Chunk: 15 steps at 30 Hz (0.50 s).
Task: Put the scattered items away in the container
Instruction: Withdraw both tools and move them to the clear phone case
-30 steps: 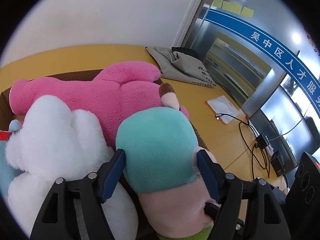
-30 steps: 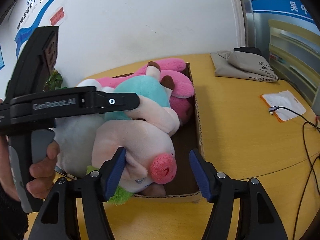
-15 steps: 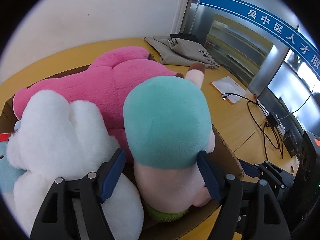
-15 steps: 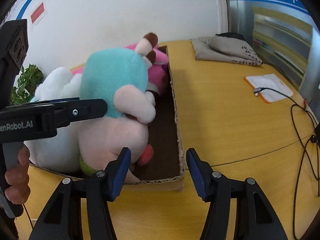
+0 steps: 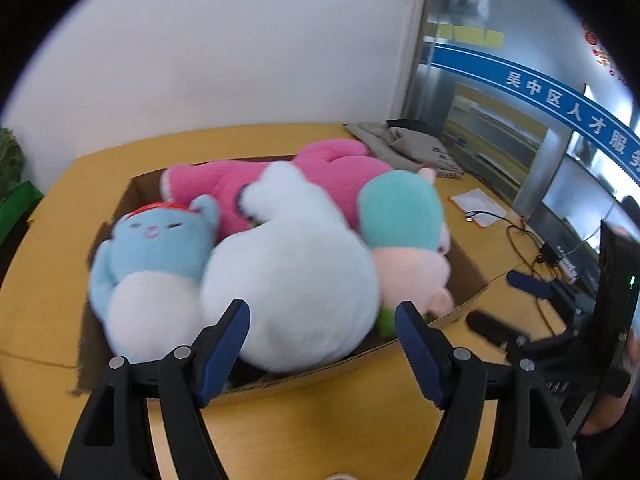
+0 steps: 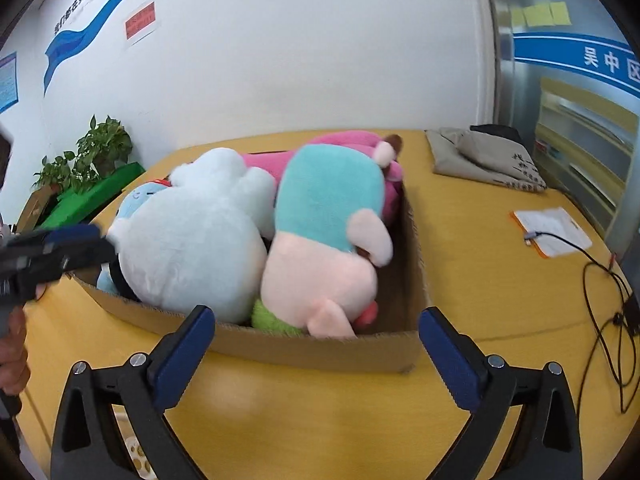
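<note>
Teal-and-pink plush toy (image 6: 332, 236) is now lying inside the cardboard box (image 6: 320, 350), just ahead of the right gripper (image 6: 316, 354), no longer sitting between the left gripper's (image 5: 322, 344) fingers as it was a moment ago. Both grippers are standing open and empty, having pulled back from the box. Beside it, the white plush (image 5: 296, 276), blue plush (image 5: 160, 240) and pink plush (image 5: 320, 168) are crowding the box. No loose toy is showing on the table (image 6: 480, 216), so the tidying is looking close to finished.

You have four plush toys in one cardboard box (image 6: 320, 350): pink (image 5: 240, 180), white (image 5: 292, 280), blue (image 5: 160, 248) and teal-and-pink (image 6: 328, 232). On the table (image 6: 480, 288) you also have one folded grey bag (image 6: 484, 156).
</note>
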Tool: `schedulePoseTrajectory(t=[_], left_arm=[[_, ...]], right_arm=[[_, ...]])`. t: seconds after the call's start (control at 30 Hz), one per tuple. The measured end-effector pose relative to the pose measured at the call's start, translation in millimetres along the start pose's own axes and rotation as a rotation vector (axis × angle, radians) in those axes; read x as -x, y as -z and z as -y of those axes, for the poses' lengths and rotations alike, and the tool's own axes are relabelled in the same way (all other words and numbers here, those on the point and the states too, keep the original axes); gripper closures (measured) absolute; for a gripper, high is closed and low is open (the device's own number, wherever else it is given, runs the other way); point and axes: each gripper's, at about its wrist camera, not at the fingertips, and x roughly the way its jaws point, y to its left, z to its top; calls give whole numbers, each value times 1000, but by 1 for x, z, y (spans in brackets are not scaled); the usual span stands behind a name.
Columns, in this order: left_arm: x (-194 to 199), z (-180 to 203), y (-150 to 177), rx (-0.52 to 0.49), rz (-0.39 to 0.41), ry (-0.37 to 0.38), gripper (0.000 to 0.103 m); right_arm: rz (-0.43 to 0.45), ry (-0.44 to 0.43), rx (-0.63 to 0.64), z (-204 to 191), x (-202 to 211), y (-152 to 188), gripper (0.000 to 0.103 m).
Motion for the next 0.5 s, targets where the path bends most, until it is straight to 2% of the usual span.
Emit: schedulePoseTrajectory(t=[0.07,0.17,0.23,0.3,0.43,0.5], left_arm=[[0,-35,16,84,-19,-42,28],[-8,-81,36,207,-57,-65,29],[-5,-95,44,215,-23,7,30],[-4,-99,46,210,-18,21,30],[-4,-100,44,204,-20,-12,30],[7,-96,46,178,-14,-58,29]], right_arm=[[-13,19,11,0,-19,-7,0],[-139,90,-6,2,-57,0,1],[-98,131,33,-7,-54,6,2],[-98,133,17,-12,-48,10,2],[-97,146,-5,-22,-36,17,1],[-99,124,-13,-21,-30,17,1]])
